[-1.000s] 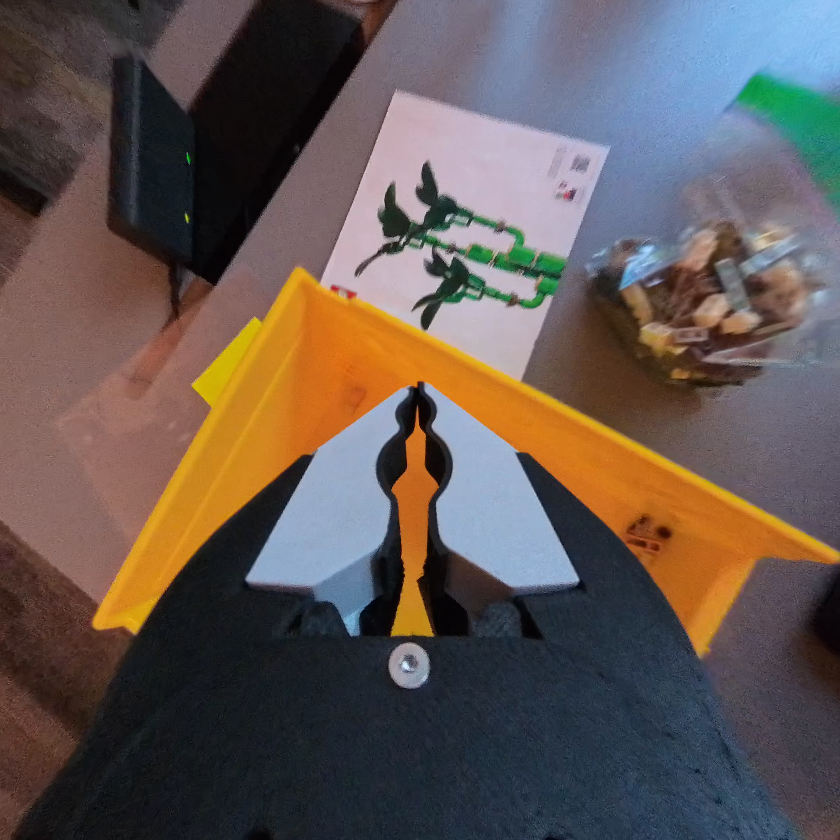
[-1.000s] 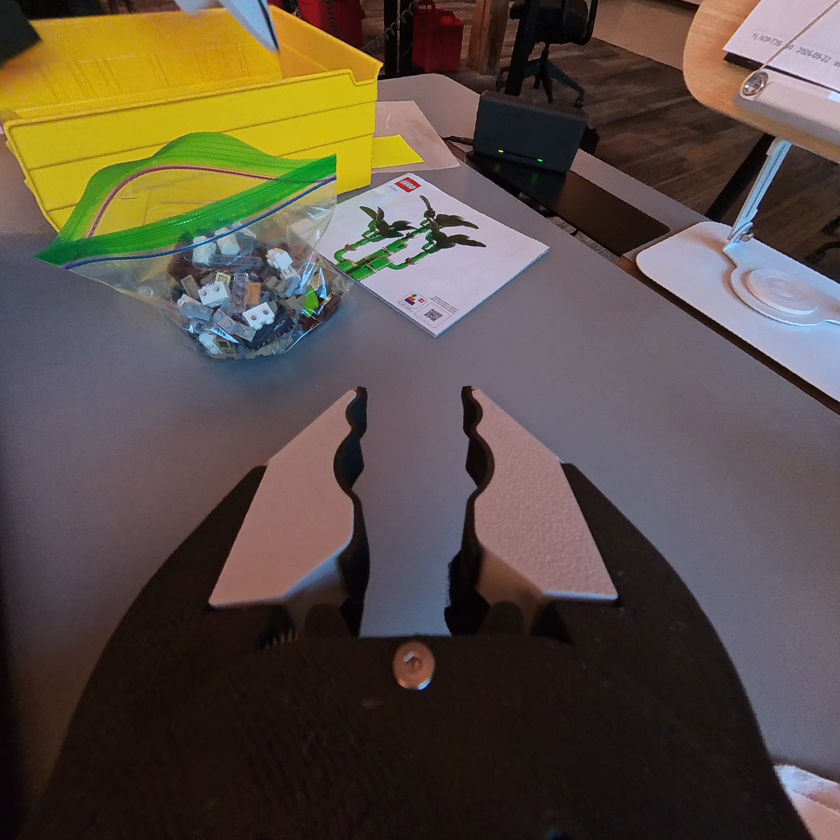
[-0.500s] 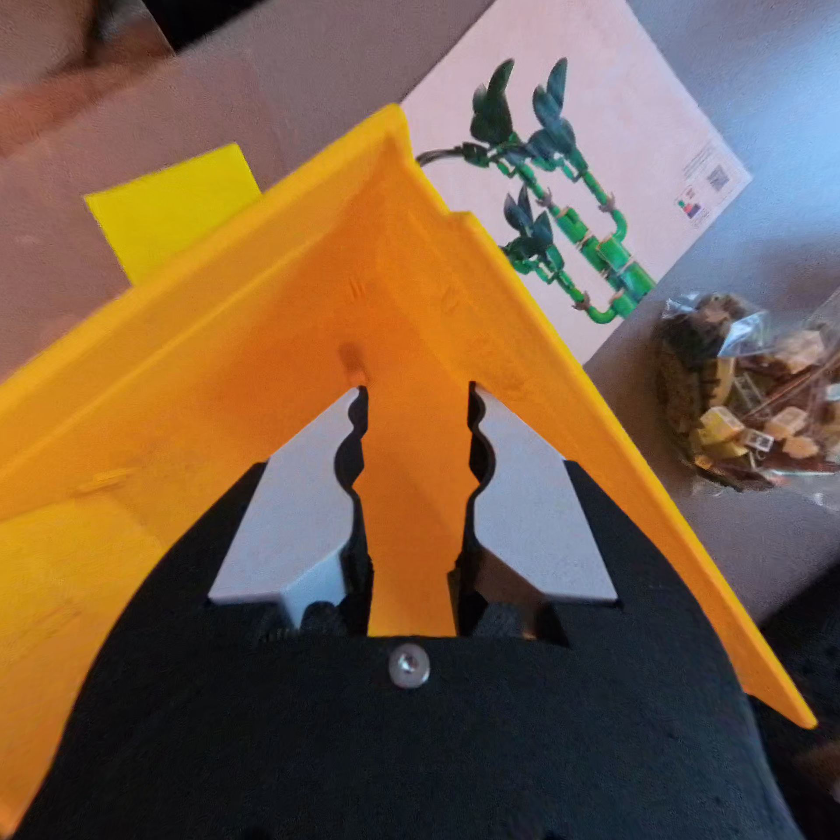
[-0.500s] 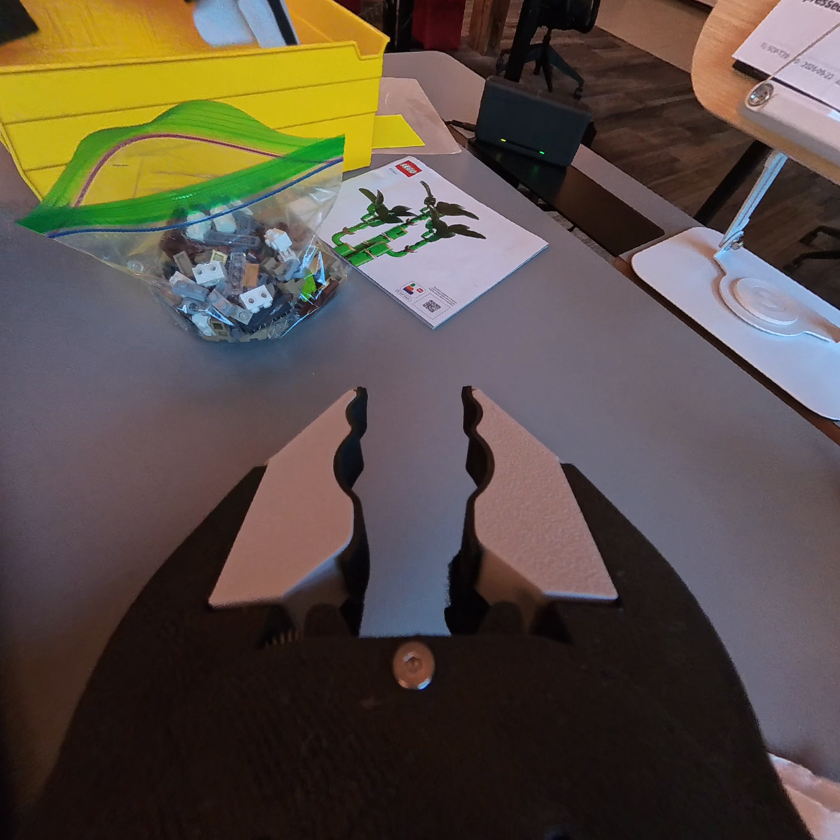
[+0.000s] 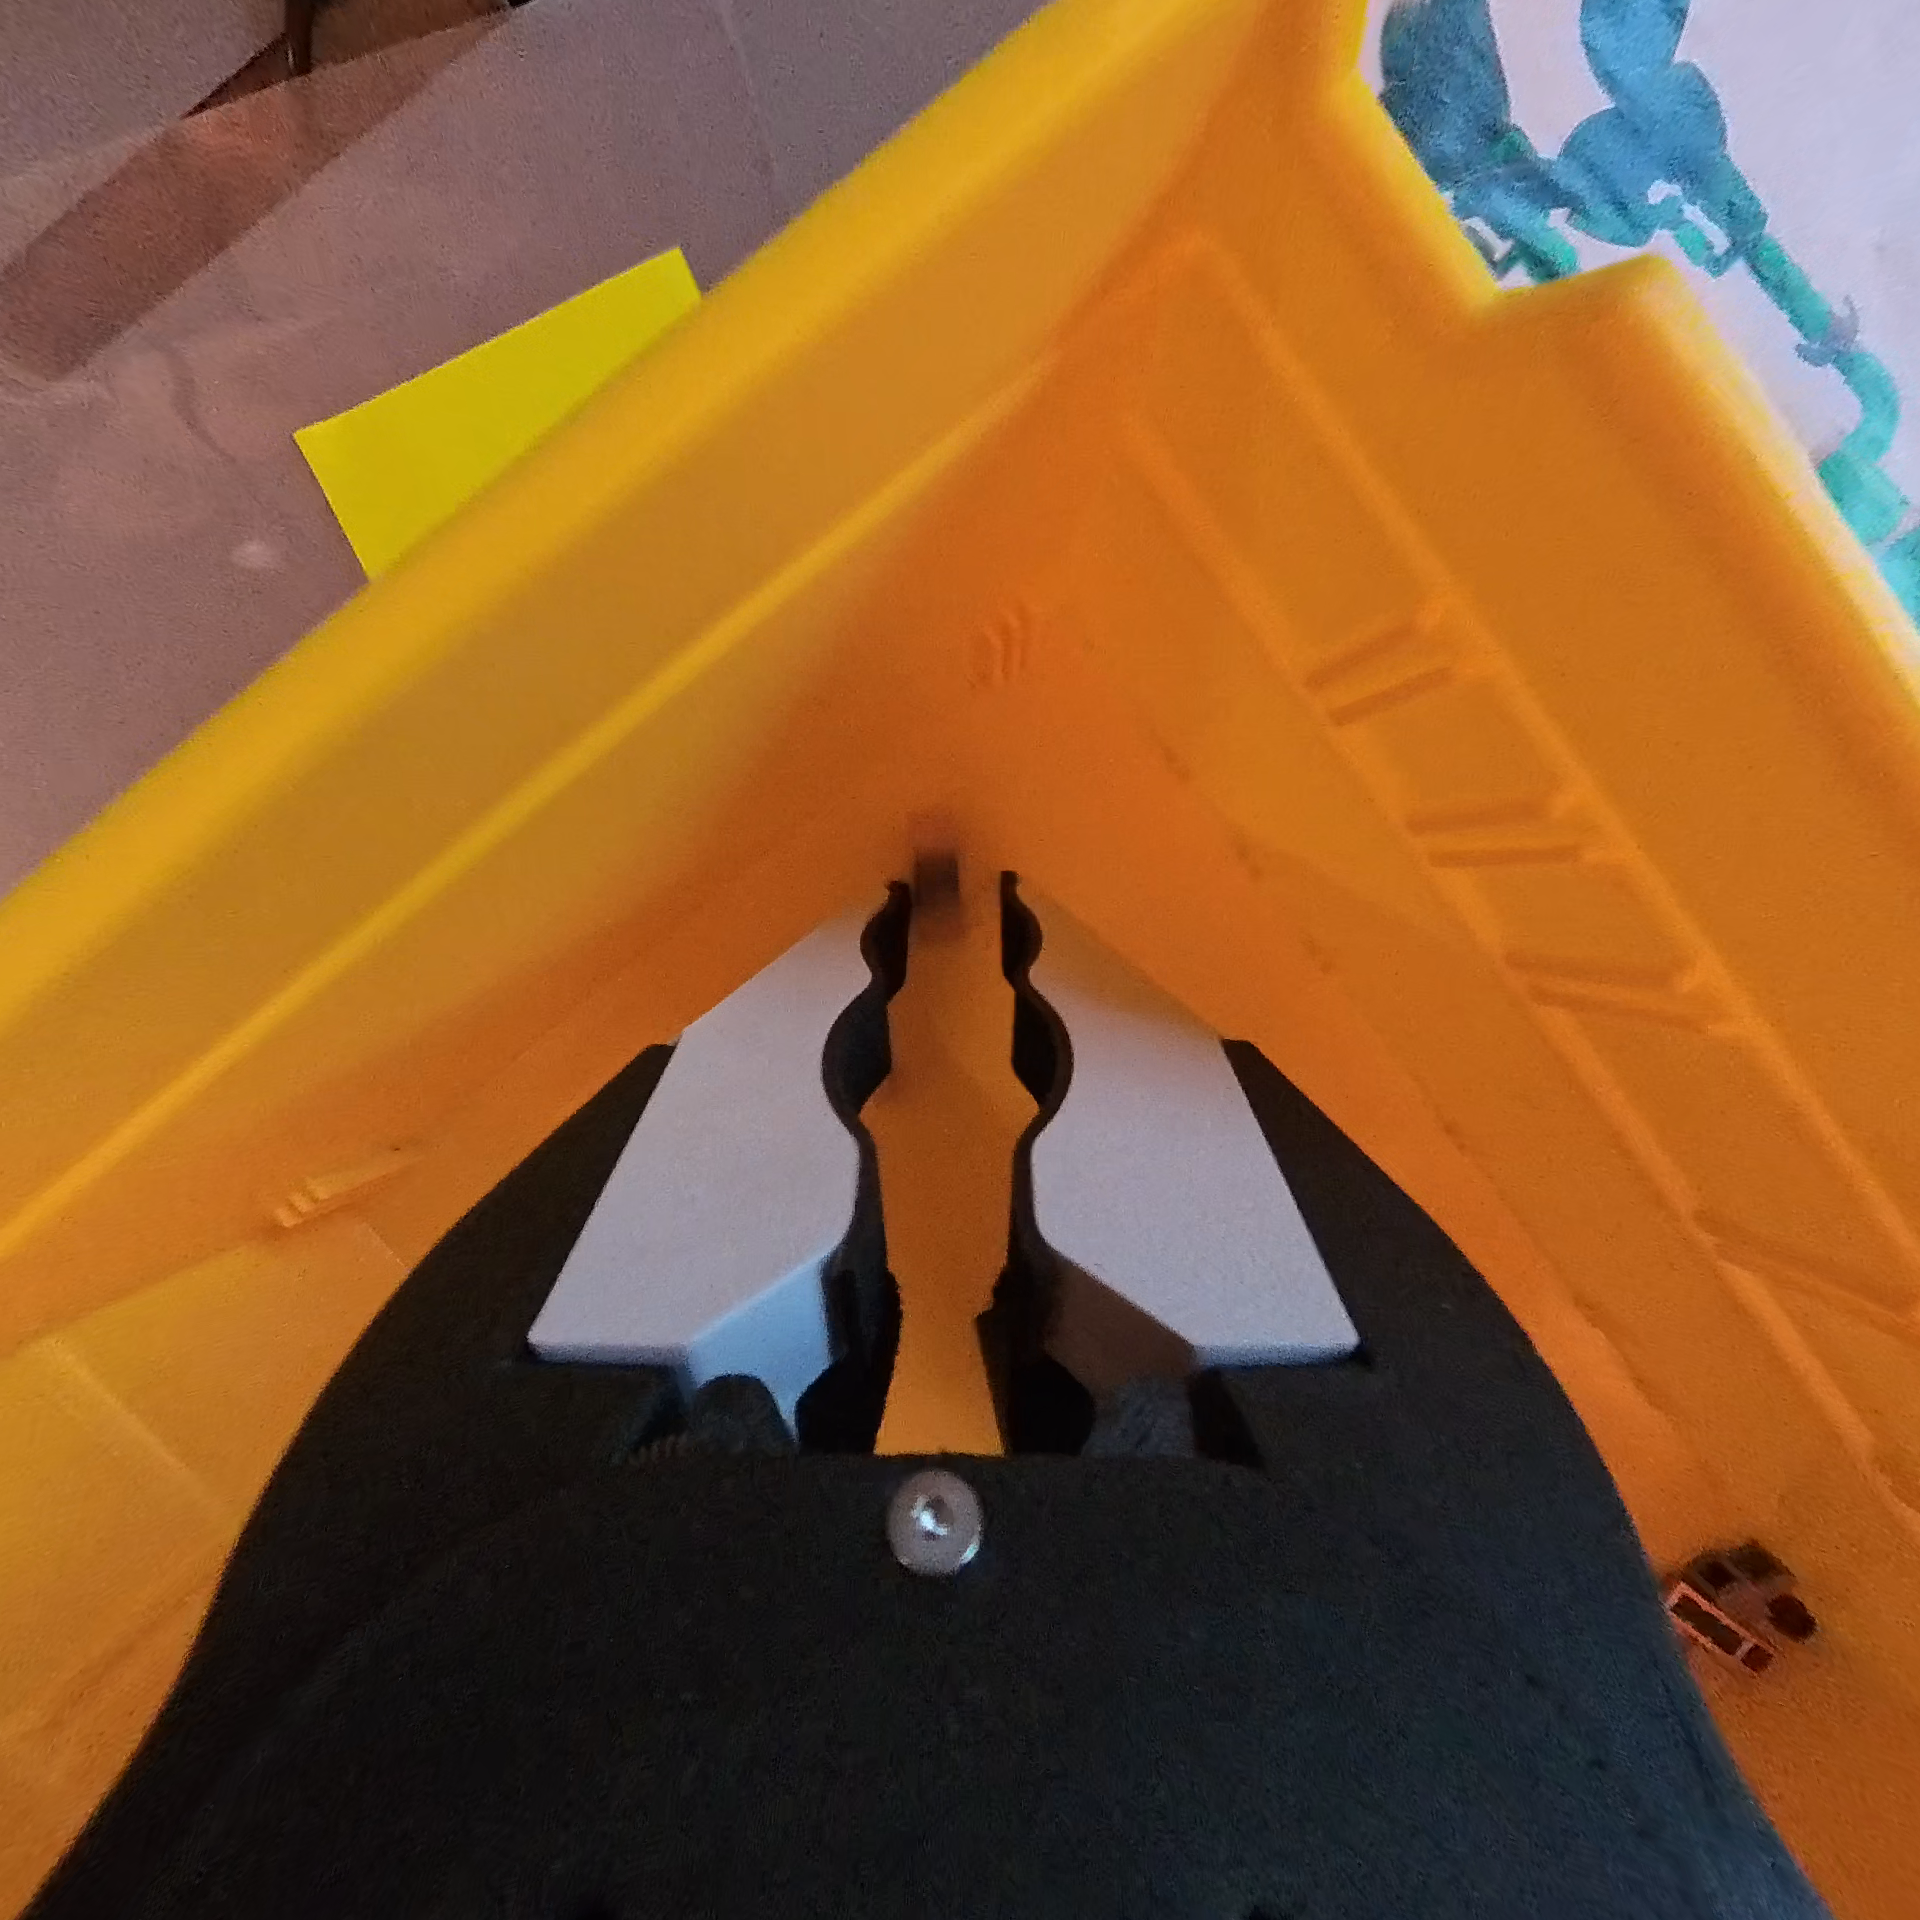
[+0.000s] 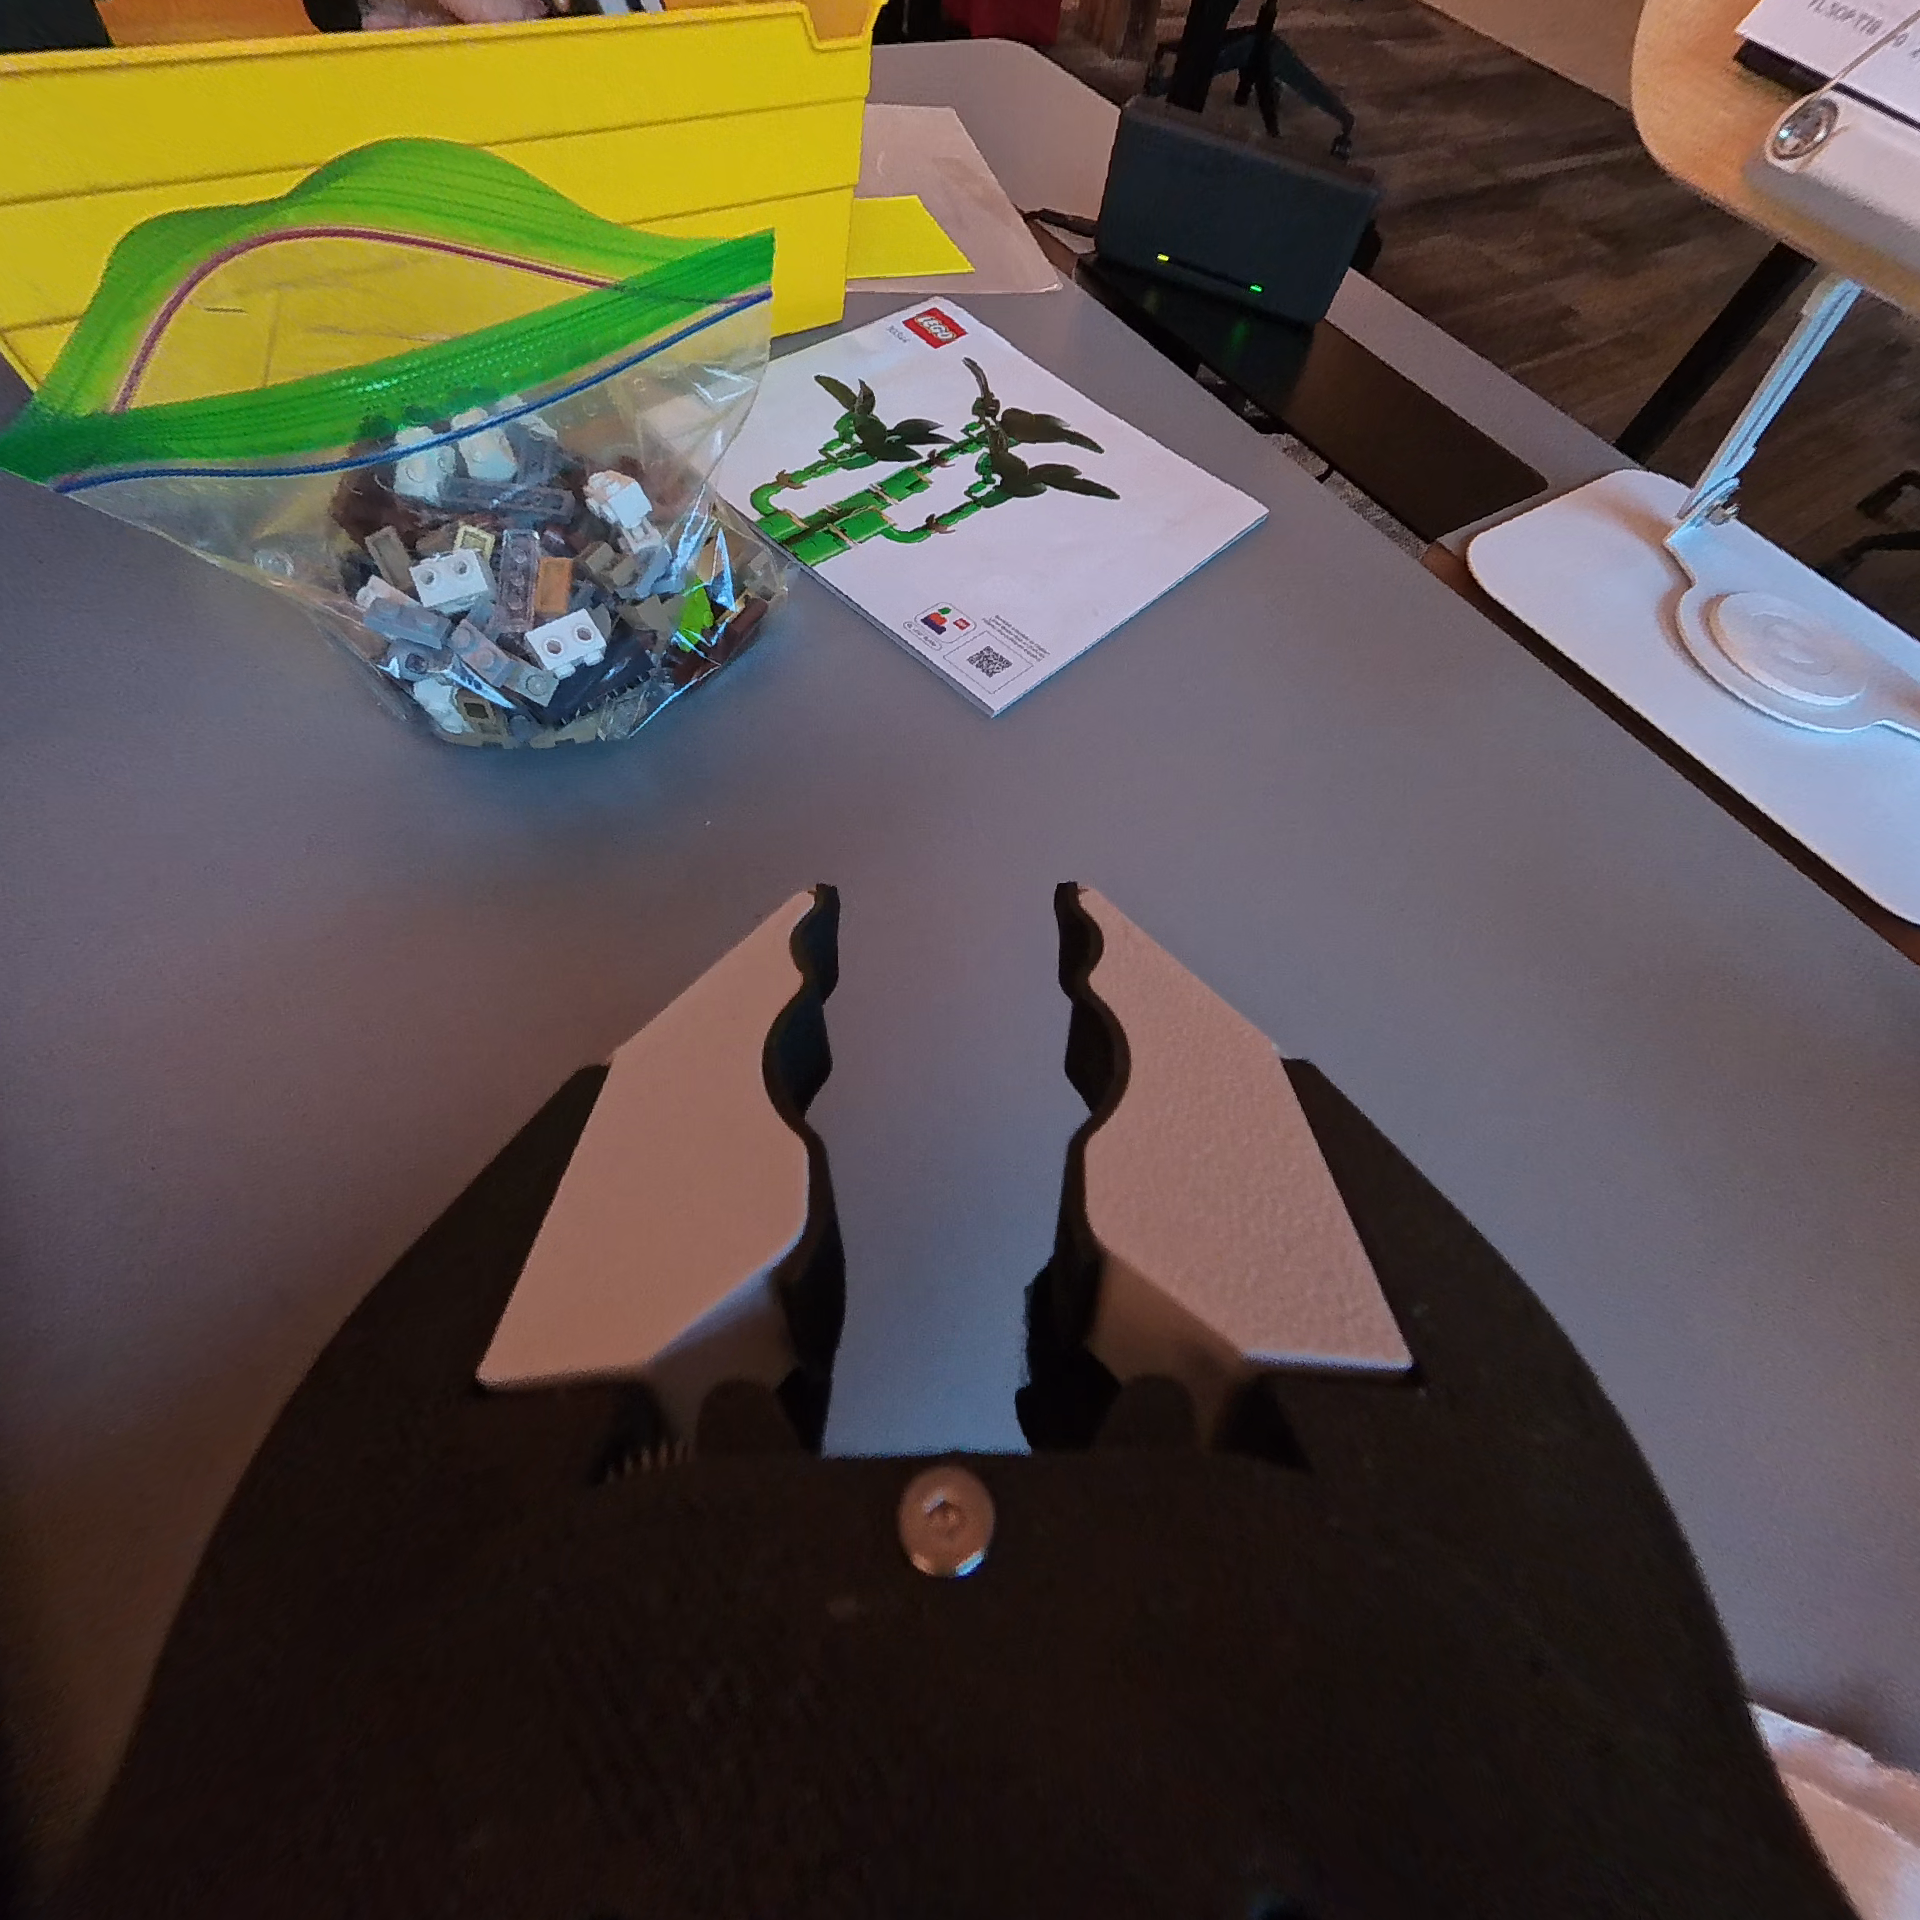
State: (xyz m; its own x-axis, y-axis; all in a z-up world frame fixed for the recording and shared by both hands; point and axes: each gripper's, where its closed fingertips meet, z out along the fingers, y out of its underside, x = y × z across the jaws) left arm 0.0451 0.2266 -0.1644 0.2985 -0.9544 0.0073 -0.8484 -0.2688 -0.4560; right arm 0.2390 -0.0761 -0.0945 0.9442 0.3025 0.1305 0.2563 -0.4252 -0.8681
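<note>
Left gripper [image 5: 951, 883] pushed down into the inner corner of the yellow bin [image 5: 623, 831], tips at a small dark piece [image 5: 935, 878] lodged where the two walls meet. Jaws narrowed to a slim gap, the dark piece just at the left tip; impossible to tell whether it is actually gripped. A second small brown and grey brick [image 5: 1730, 1621] lying on the bin floor, off to the right of the gripper body. Beyond the bin's rim, a yellow sheet [image 5: 499, 405] on the table, and past the right wall a glimpse of the booklet [image 5: 1766, 156] with its green plant picture. Right gripper [image 6: 943, 899] held low and level over the bare middle of the grey table [image 6: 1351, 883], pointing toward the far edge, jaws spread wide, nothing between them. Ahead and to its left, a clear zip bag [image 6: 520, 520] of mixed small bricks, green seal gaping open, standing just in front of the bin's outer wall. Booklet flat just right of the bag. At the table's far right edge, a dark box [image 6: 1231, 223] with two small green lights. On a neighbouring surface to the right, a white stand base [image 6: 1714, 644].
</note>
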